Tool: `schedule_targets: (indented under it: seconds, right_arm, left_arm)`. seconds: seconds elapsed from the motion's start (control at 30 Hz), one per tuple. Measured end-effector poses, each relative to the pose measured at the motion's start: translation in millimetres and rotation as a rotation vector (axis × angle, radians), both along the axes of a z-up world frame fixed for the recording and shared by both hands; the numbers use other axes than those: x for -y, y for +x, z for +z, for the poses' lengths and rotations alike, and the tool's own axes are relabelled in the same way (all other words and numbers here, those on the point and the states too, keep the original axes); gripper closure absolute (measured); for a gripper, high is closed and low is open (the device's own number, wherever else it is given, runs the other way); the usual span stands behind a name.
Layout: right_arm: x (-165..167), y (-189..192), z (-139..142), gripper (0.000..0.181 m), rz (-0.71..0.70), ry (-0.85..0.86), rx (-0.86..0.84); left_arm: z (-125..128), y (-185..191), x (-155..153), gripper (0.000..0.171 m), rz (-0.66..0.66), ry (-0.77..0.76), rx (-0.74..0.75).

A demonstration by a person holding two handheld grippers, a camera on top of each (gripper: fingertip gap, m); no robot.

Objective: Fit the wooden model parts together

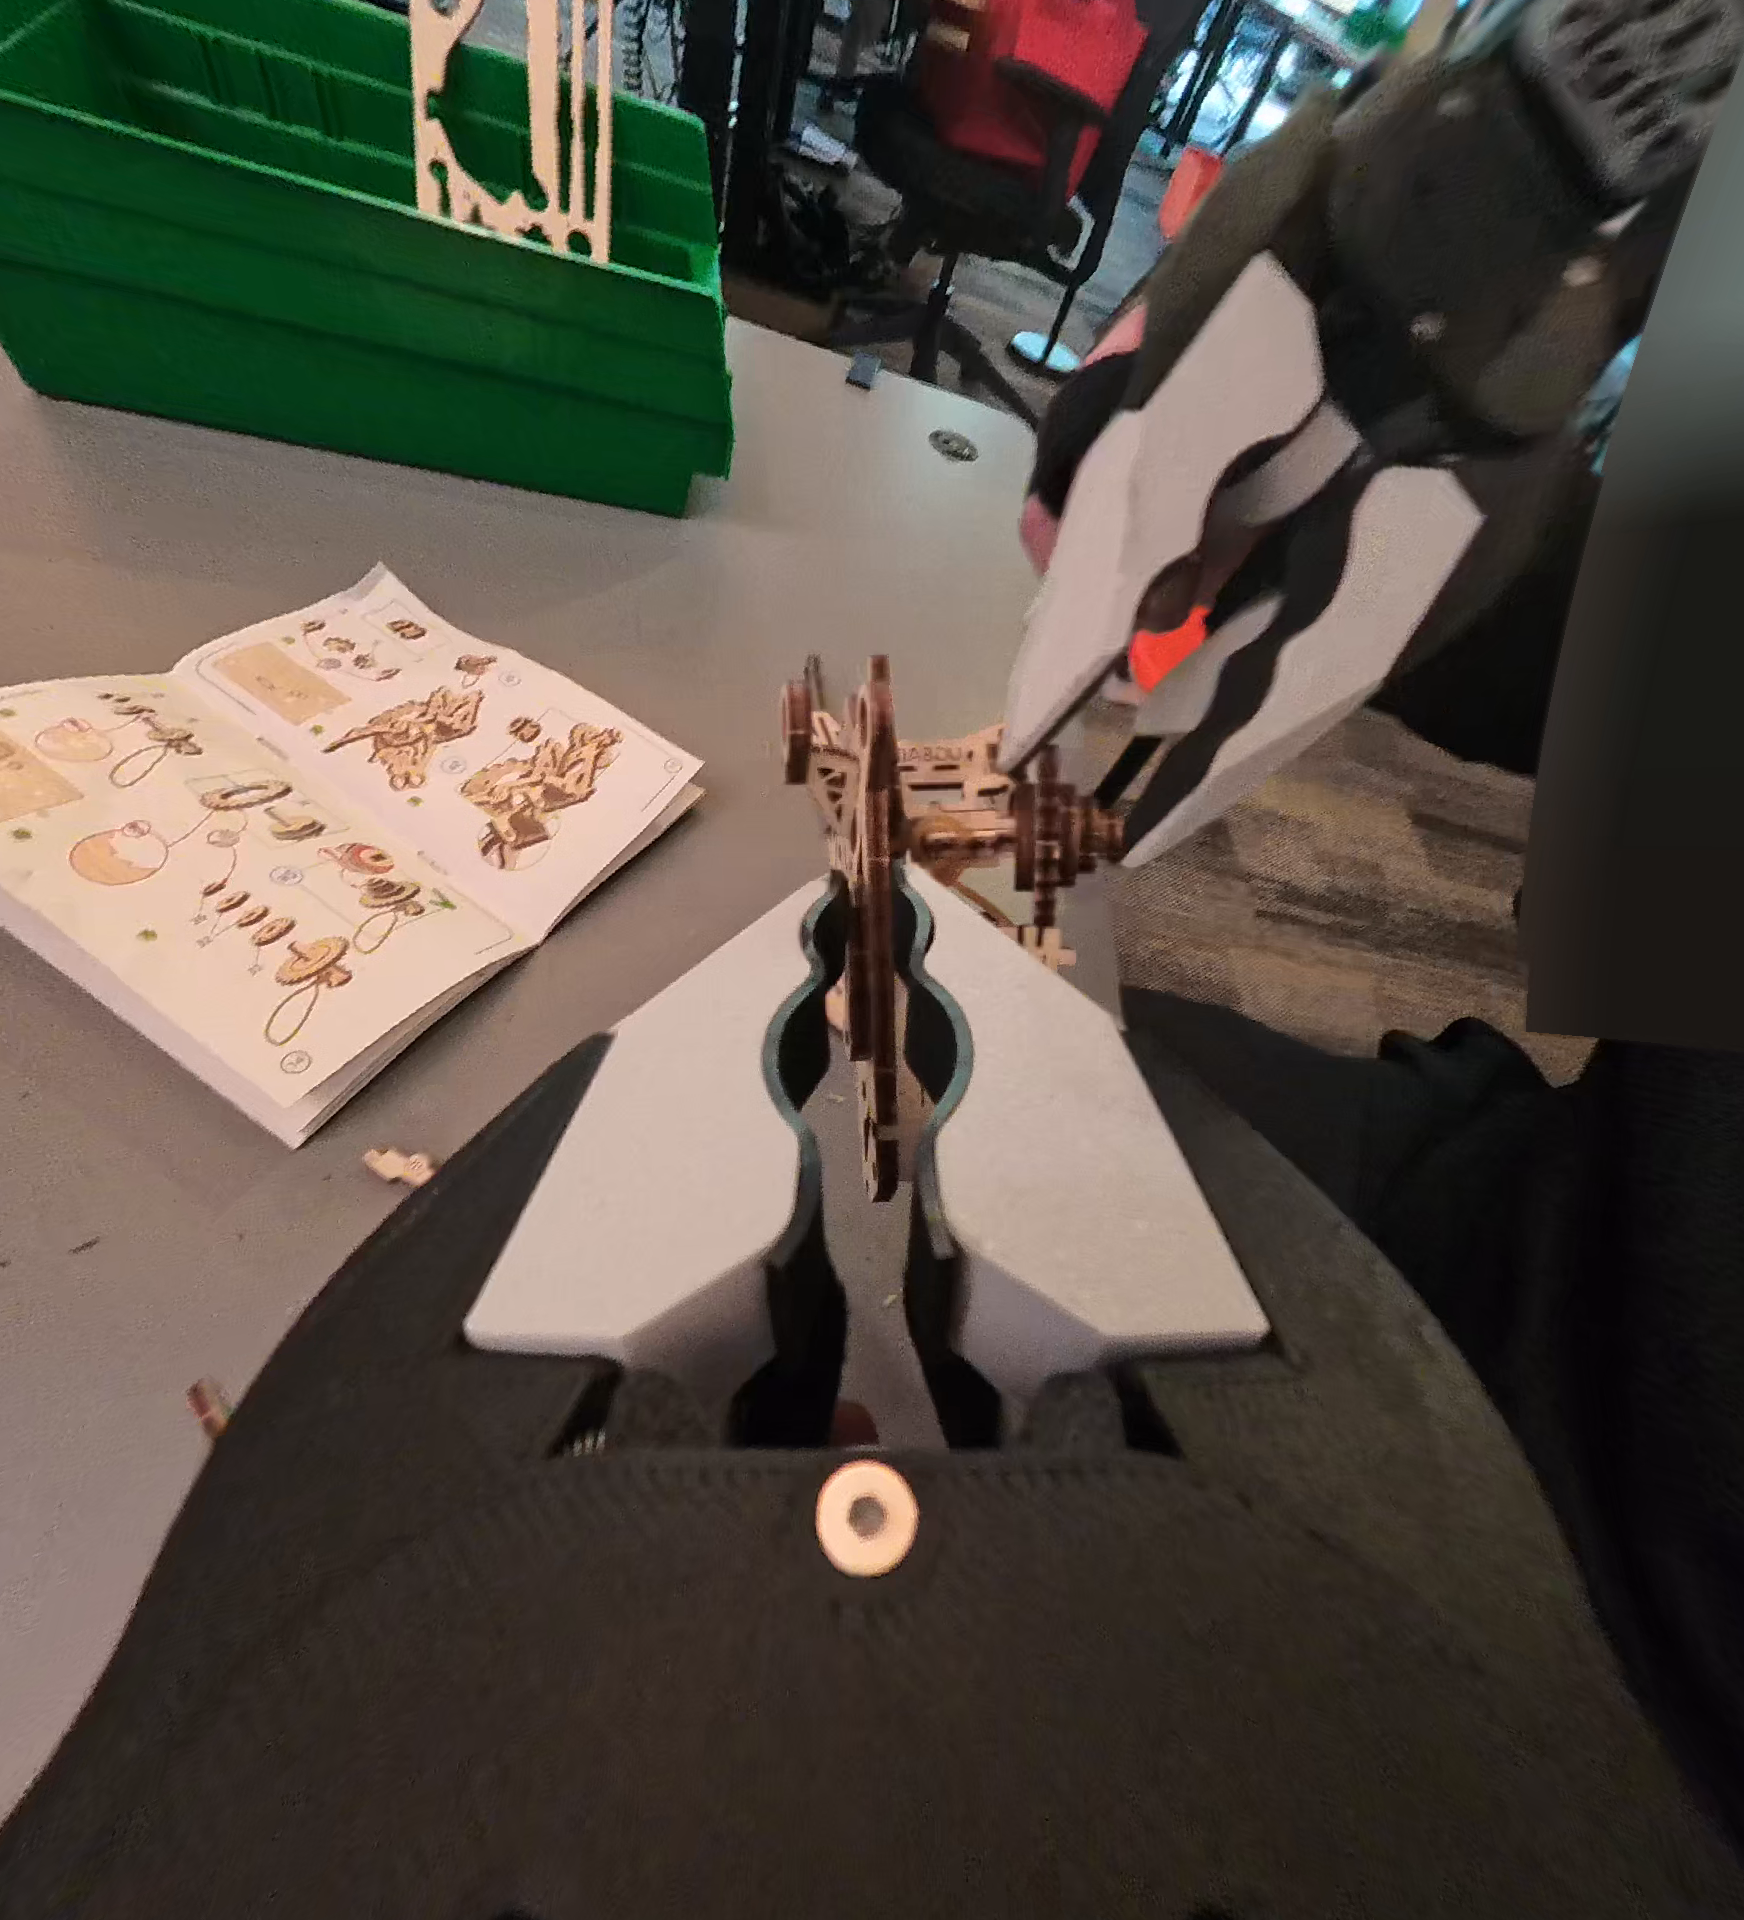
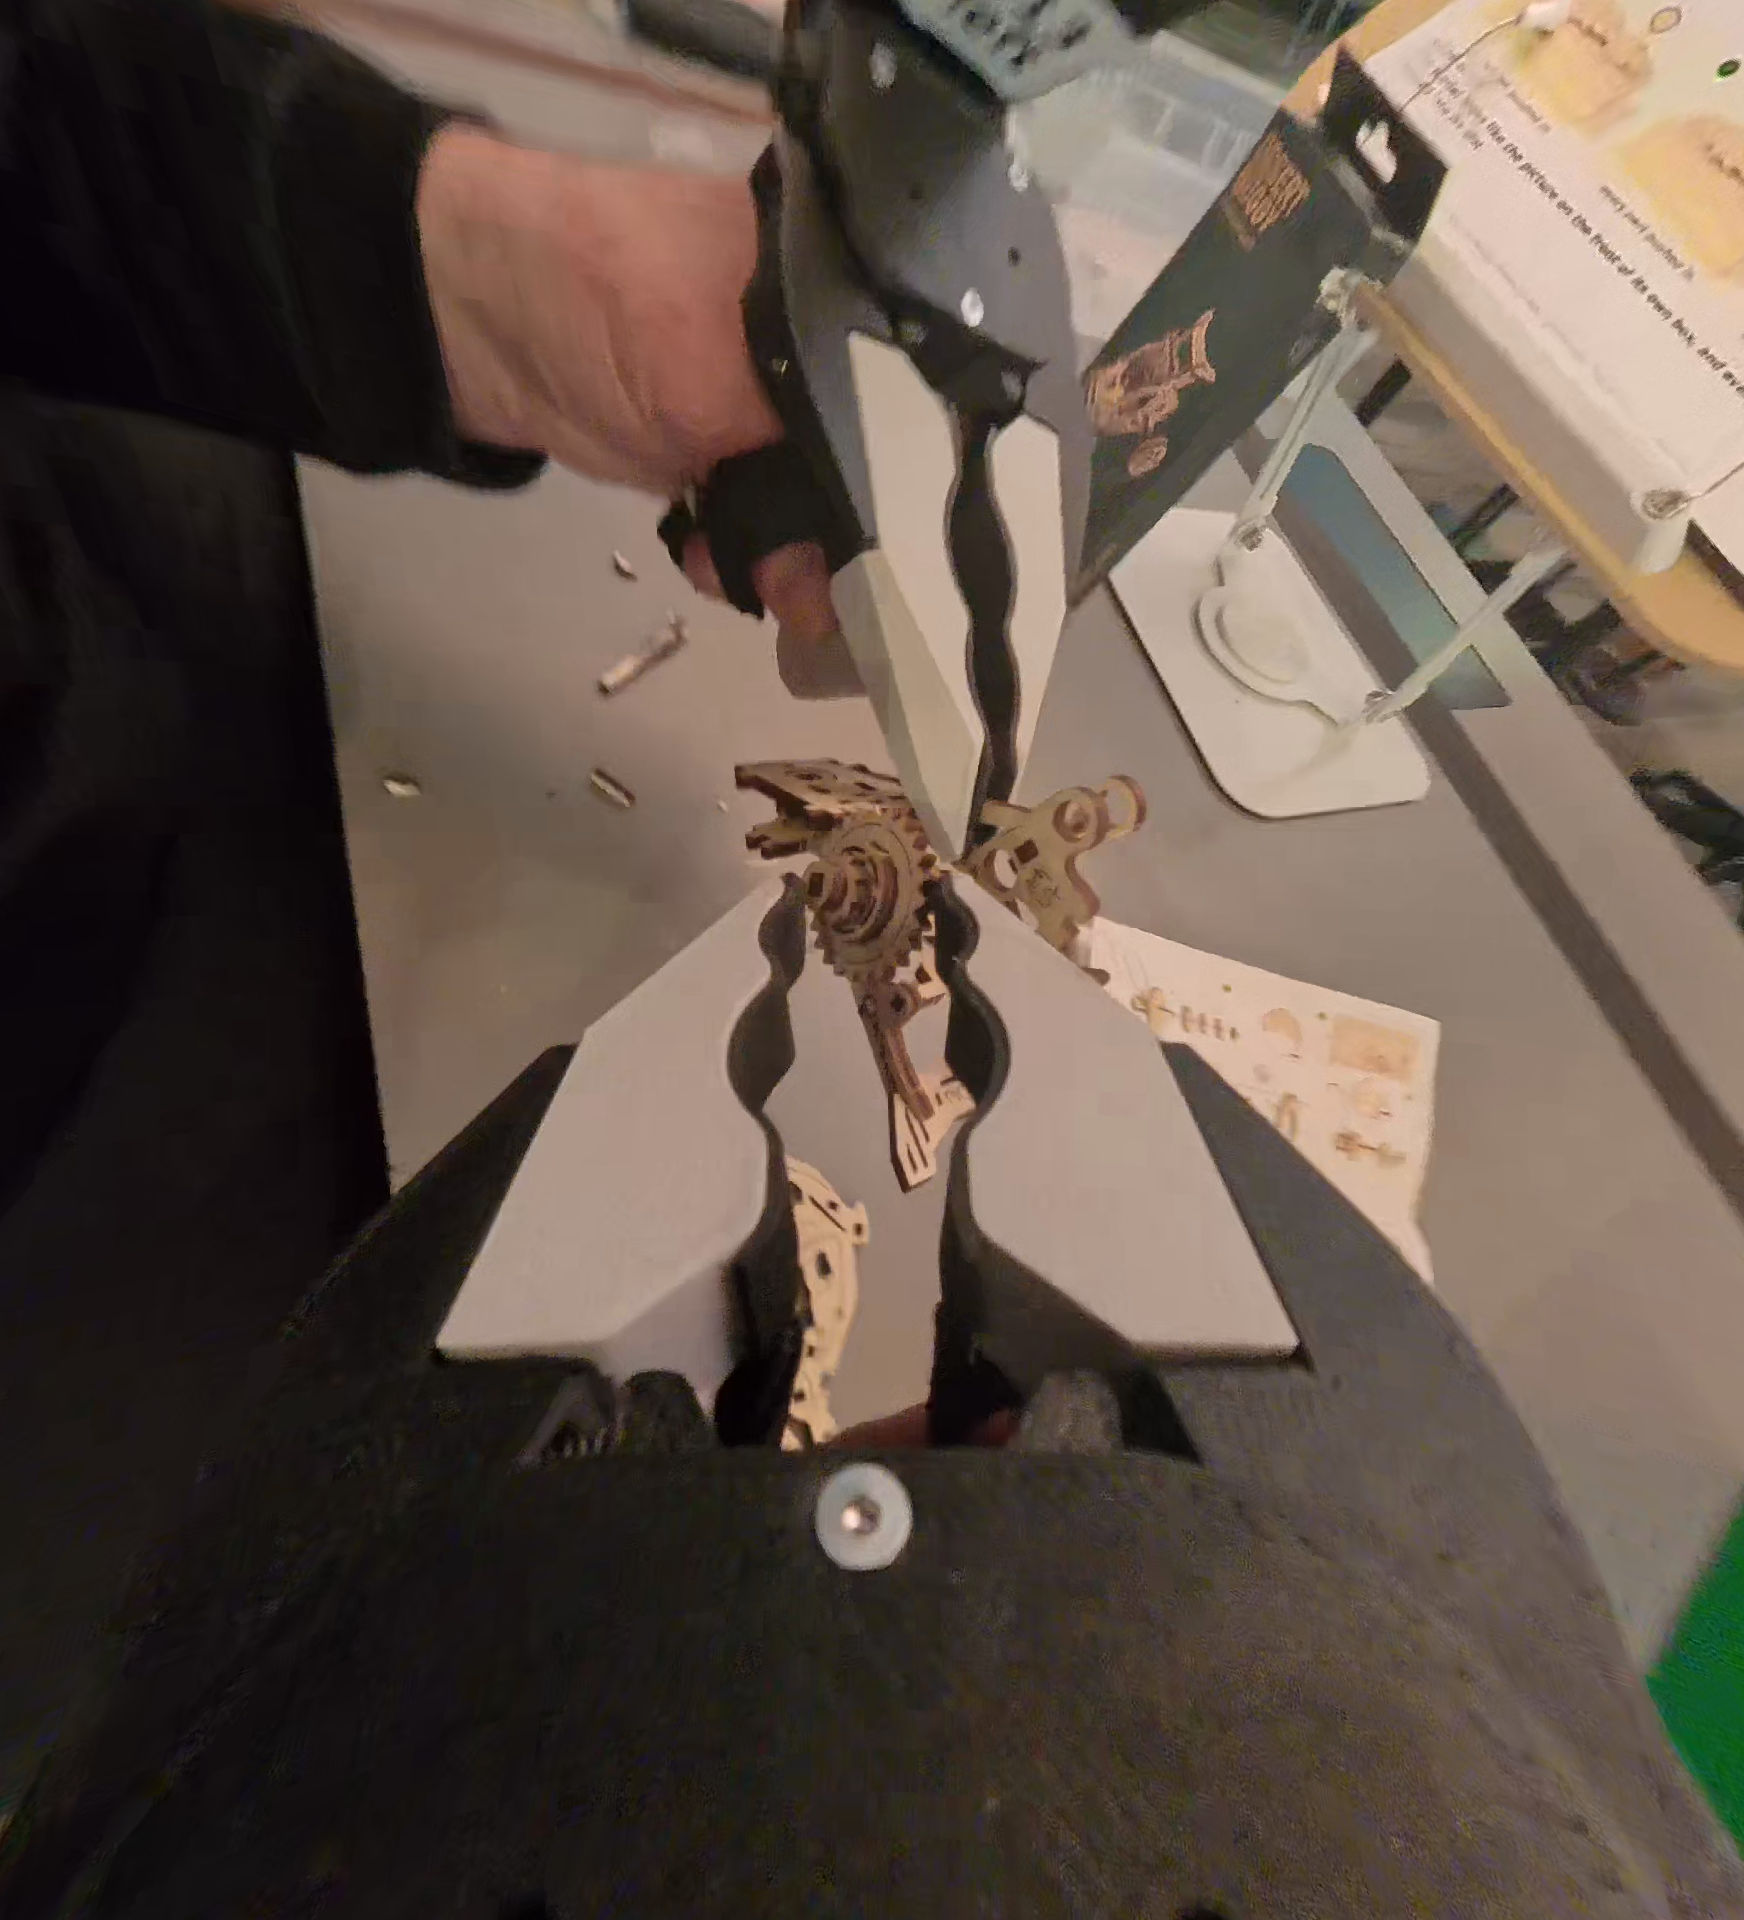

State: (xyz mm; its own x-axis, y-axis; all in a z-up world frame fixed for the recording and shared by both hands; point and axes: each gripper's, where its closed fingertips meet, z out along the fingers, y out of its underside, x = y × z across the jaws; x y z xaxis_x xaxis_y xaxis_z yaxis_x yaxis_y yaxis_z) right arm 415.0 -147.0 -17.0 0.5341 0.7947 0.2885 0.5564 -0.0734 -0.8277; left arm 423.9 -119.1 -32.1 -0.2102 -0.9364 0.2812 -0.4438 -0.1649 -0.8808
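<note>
A partly built wooden model is held above the grey table between both grippers. My left gripper is shut on the model's flat plate, seen edge-on between its fingers. In the right wrist view the left gripper comes down from the top, pinching that plate. My right gripper is closed around the stack of gears on the model's side axle. In the left wrist view the right gripper reaches in from the upper right onto the gear stack.
An open instruction booklet lies left of the model. A green bin with a punched wooden sheet stands behind. Small wooden scraps litter the table. A white stand holds the kit box. Another punched sheet lies below. The tips of both grippers are at nearly the same place.
</note>
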Motion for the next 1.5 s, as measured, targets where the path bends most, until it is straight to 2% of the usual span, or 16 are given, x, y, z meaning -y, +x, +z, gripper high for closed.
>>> schedule_targets:
  seconds: [0.2, 0.3, 0.47, 0.7, 0.83, 0.97, 1.3, 1.5]
  right_arm:
    - [-1.7, 5.1, 7.0, 0.16, 0.027, -0.028, -0.181]
    - [-2.6, 3.1, 8.0, 0.16, 0.041, 0.001, -0.175]
    - [-1.3, 3.7, 3.3, 0.16, 0.05, 0.105, 0.006]
    - [-0.1, 10.5, -5.5, 0.16, 0.114, 0.154, 0.22]
    - [-0.4, 12.5, -8.0, 0.161, 0.131, 0.142, 0.277]
    - [-4.4, 16.4, -10.9, 0.16, 0.087, 0.118, 0.325]
    - [-7.3, 23.1, -18.7, 0.16, 0.019, 0.154, 0.617]
    - [-5.6, 23.5, -19.4, 0.16, 0.035, 0.102, 0.671]
  left_arm:
    - [-0.8, 5.5, 4.4, 0.167, -0.021, -0.003, 0.003]
    - [-1.8, 6.5, 4.8, 0.167, -0.024, -0.008, 0.0]
    - [-4.0, 7.7, 6.0, 0.167, -0.029, -0.008, -0.004]
    - [-5.9, 10.1, 7.9, 0.167, -0.039, 0.012, -0.003]
    - [-7.0, 10.8, 6.6, 0.167, -0.032, 0.027, -0.008]
    - [-8.1, 11.5, 1.8, 0.167, -0.008, 0.054, -0.014]
    - [-12.4, 16.9, -0.9, 0.167, 0.021, 0.132, -0.041]
    - [-13.7, 18.1, -0.2, 0.167, 0.024, 0.194, -0.057]
